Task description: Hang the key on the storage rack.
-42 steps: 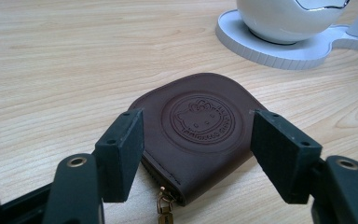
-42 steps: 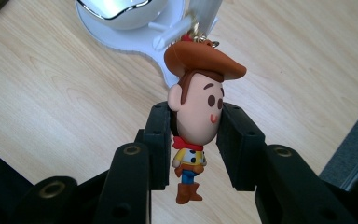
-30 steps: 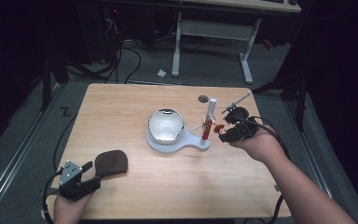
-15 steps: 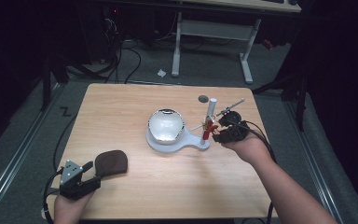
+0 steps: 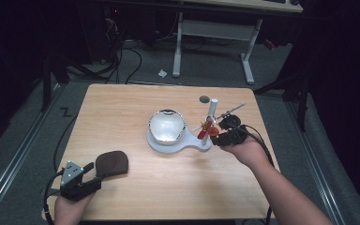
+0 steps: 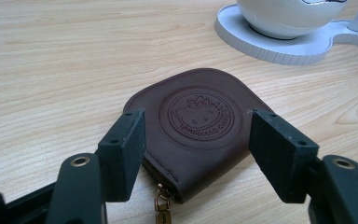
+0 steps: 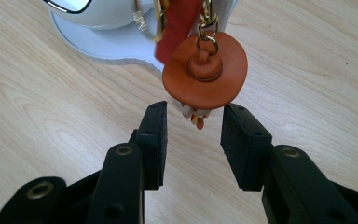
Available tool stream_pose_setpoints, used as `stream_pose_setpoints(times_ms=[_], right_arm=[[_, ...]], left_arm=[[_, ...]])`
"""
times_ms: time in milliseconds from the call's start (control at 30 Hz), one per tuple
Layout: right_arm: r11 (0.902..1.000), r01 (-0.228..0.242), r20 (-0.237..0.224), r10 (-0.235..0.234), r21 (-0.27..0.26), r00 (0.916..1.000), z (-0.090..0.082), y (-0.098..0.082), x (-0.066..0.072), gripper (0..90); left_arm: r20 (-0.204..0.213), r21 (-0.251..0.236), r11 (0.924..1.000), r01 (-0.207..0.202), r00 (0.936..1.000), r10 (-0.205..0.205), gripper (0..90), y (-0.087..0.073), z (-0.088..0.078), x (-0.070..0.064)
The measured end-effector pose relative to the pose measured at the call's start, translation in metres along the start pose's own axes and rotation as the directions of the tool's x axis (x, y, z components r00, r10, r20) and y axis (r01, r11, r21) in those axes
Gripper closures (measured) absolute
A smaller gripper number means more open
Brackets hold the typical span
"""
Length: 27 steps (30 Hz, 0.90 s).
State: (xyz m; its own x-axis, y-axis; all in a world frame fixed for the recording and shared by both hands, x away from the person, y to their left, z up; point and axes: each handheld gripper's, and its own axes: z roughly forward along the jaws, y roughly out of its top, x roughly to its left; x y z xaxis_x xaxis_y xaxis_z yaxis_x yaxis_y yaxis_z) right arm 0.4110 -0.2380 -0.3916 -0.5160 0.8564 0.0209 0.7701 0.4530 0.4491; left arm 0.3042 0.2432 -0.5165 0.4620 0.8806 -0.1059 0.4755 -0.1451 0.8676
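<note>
the white stand (image 5: 178,143) serves as the landmark: a keyhole-shaped base near the middle of the wooden table (image 5: 122,108), carrying a white bowl (image 5: 167,125) and, at its narrow end, an upright post (image 5: 212,112).

right gripper (image 5: 214,136) – at the post end of the stand, just beside the base. its jaws have just been opening and now stand narrowly apart. an orange keychain charm (image 7: 205,70) hangs on a gold ring from the post; its small lower end (image 7: 196,119) dips into the top of the gap, and the pads do not press on it. a red strip (image 7: 179,23) hangs beside the charm.

left gripper (image 5: 93,168) – well away from the stand, at the table's near left corner. its jaws stand wide, one either side of a brown leather coin pouch (image 6: 200,126) – lying flat, embossed round emblem up, zipper pull (image 6: 162,210) toward the gripper. whether the pads touch its edges cannot be told.
</note>
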Motion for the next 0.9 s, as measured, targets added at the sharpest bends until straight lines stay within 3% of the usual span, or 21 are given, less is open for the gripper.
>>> stream_pose_setpoints(times_ms=[267,433,533,767,900], right_arm=[[0.9991,0.004,0.010,-0.004,-0.042,0.9999,-0.012,-0.018,0.002,59.1],[0.9967,0.002,0.021,0.000,-0.081,0.9998,-0.017,-0.035,0.006,52.2],[0.9956,-0.002,0.032,0.005,-0.094,0.9995,-0.017,-0.047,0.011,47.4],[0.9896,-0.002,0.055,0.010,-0.144,0.9984,-0.013,-0.075,0.019,47.6],[0.9806,-0.016,0.054,0.027,-0.195,0.9982,-0.004,-0.092,0.018,46.8]], left_arm=[[0.002,-0.001,1.0000,0.009,1.0000,-0.009,36.6,0.000,0.001,0.001],[0.005,0.009,0.9996,0.026,0.9997,-0.026,36.0,0.000,0.003,0.002],[0.007,0.013,0.9994,0.032,0.9995,-0.032,34.4,0.000,0.004,0.002],[-0.003,0.018,0.9991,0.038,0.9993,-0.038,32.2,0.001,0.007,0.003],[-0.029,0.027,0.9984,0.051,0.9983,-0.050,35.6,0.000,0.007,0.005]])
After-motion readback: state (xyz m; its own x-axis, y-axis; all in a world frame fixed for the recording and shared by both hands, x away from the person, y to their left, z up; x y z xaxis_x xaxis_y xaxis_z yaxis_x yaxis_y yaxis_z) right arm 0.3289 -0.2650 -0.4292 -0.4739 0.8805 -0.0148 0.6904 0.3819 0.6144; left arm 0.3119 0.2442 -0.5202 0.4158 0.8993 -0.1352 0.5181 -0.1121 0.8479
